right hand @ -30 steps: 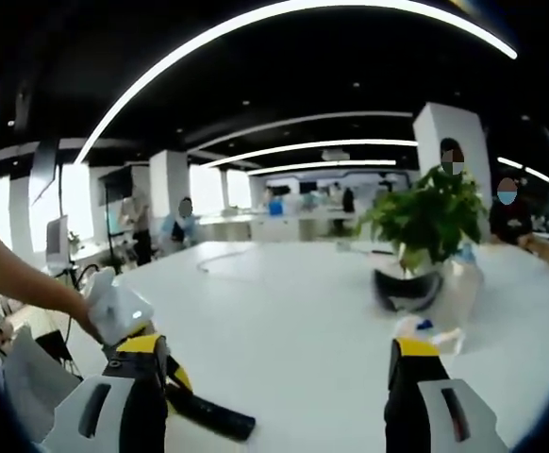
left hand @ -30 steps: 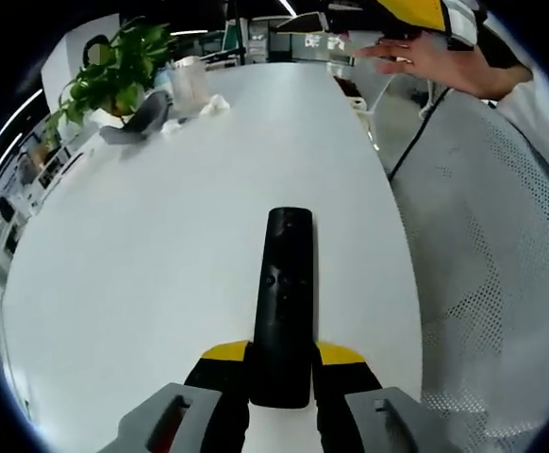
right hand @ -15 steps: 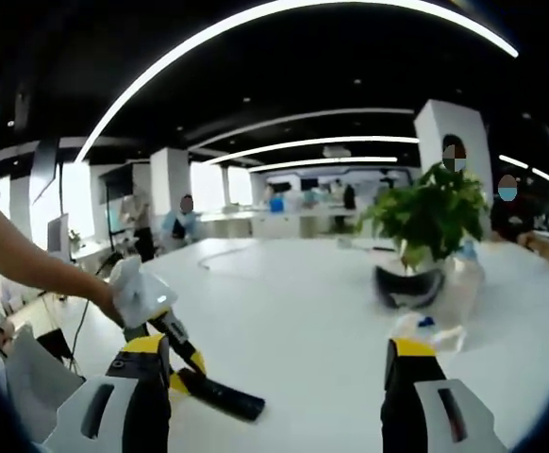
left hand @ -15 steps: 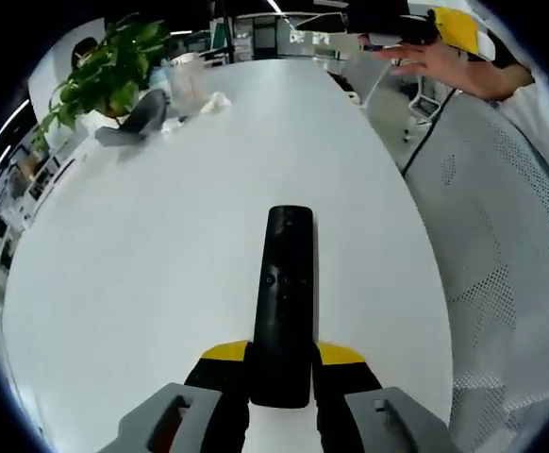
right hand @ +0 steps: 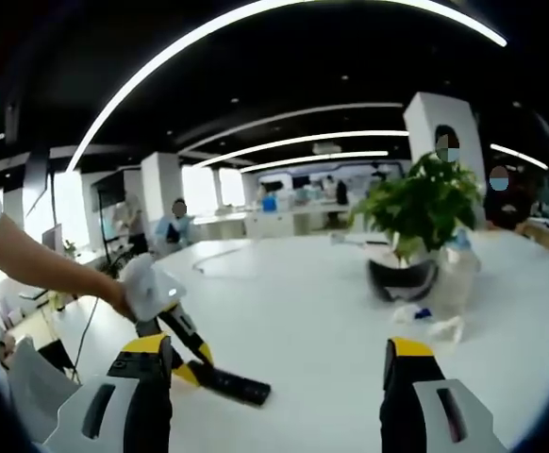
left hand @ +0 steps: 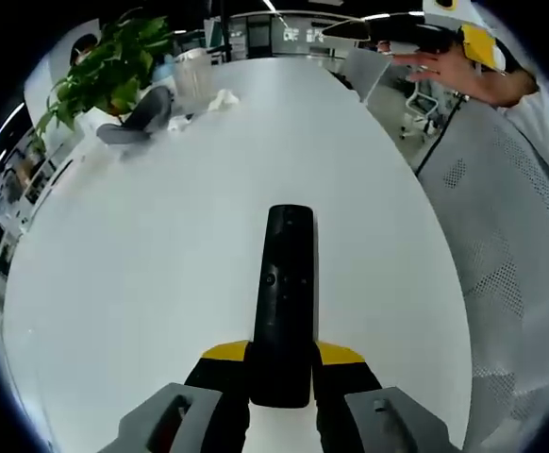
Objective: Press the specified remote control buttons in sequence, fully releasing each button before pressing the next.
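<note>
A long black remote (left hand: 284, 293) points away from me over the white table (left hand: 152, 245), and my left gripper (left hand: 282, 363) is shut on its near end with the yellow-tipped jaws at both sides. Small buttons show on its upper half. My right gripper (left hand: 388, 30) is held in a hand at the top right, off the table's edge. In the right gripper view that gripper (right hand: 276, 363) stands open, jaws wide apart with nothing between them, high above the table. There the left gripper (right hand: 191, 363) shows at lower left, gripping the remote (right hand: 232, 384) just over the tabletop.
A potted plant (left hand: 105, 71) stands at the table's far end with a dark curved object (left hand: 138, 113), a clear cup (left hand: 191, 75) and crumpled tissue (left hand: 223, 97). A white mesh chair (left hand: 510, 245) lies right of the table. People sit far back (right hand: 173, 226).
The left gripper keeps the remote gripped the same way. In the right gripper view it and the remote have drifted a little rightward; the right gripper stays open, and both cameras shifted slightly.
</note>
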Demonstrator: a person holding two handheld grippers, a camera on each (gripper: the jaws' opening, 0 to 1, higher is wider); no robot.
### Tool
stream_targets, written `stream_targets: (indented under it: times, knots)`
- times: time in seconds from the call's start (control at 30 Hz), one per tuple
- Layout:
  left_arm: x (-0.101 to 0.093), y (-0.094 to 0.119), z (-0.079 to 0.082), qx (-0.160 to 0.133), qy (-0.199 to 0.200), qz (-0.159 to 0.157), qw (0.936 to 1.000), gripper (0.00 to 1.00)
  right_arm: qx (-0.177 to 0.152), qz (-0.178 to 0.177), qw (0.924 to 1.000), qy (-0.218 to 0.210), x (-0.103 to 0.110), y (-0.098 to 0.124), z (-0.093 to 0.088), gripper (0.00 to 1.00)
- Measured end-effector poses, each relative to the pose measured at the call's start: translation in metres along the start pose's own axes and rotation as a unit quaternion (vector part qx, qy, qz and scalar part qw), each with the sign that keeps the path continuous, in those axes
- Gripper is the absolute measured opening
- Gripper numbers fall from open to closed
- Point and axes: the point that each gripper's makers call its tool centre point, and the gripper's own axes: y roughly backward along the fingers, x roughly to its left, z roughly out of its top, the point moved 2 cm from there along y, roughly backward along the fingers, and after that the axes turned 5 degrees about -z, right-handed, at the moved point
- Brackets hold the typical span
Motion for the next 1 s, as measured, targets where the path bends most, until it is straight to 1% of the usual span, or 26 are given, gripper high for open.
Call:
stream_targets:
  times: [0.1,0.17,0.27,0.4,0.5,0.77,1.0]
  knots:
    - [0.003,0.000,0.001,0.014,-0.012,-0.006,0.9998,0.24,-0.001,0.001,1.0000,-0.001,0.001,0.000,0.000,0.92]
    - [0.007,0.000,0.001,0.017,-0.013,-0.010,0.9997,0.24,0.003,0.001,1.0000,-0.004,0.000,-0.001,-0.001,0.92]
    - [0.014,0.001,0.000,0.011,-0.006,-0.010,0.9999,0.24,-0.001,-0.003,1.0000,-0.009,-0.002,-0.001,0.000,0.92]
    - [0.022,0.003,0.000,0.003,0.003,-0.006,1.0000,0.24,0.002,-0.005,0.9999,-0.012,-0.003,-0.001,-0.001,0.92]
    - [0.030,0.004,0.000,0.003,0.005,-0.004,1.0000,0.24,0.002,-0.008,0.9999,-0.013,-0.005,-0.001,-0.001,0.91]
    - [0.043,0.004,0.001,0.007,0.001,-0.005,1.0000,0.24,0.006,-0.015,0.9997,-0.019,-0.009,-0.001,-0.002,0.90]
    - [0.055,0.008,-0.002,0.007,0.006,-0.004,1.0000,0.24,0.009,-0.023,0.9996,-0.015,-0.012,-0.002,-0.004,0.90]
